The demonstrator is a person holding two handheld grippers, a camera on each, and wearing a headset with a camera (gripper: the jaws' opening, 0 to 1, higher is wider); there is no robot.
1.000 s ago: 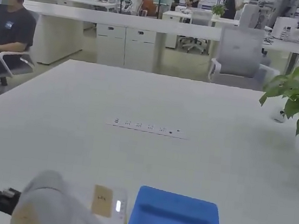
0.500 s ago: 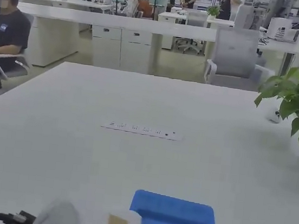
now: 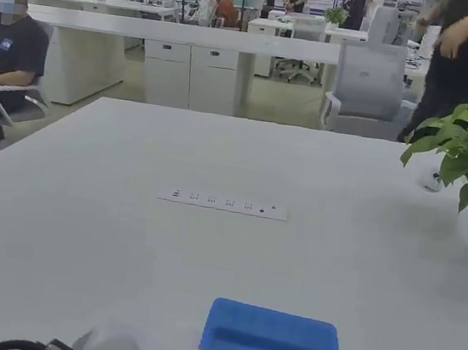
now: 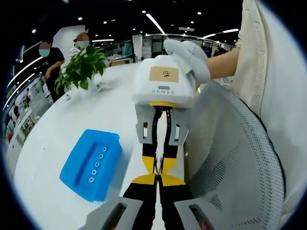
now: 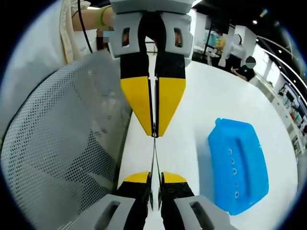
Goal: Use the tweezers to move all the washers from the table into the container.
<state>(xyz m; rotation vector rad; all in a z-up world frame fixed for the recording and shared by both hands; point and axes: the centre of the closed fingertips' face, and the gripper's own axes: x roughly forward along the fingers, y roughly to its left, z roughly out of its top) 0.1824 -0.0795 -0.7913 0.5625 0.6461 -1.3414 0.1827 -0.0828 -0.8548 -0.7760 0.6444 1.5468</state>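
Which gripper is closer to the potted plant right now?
Right. In the left gripper view the plant stands farther down the table, past the right gripper; the left gripper meets it tip to tip from the side away from the plant.

Bright, even light from ceiling lights (image 4: 154, 23); fisheye edges bend, head-view foreground blurred.

Head view forward over table (image 3: 82, 233); gripper views face each other; all share container (image 3: 274, 338).
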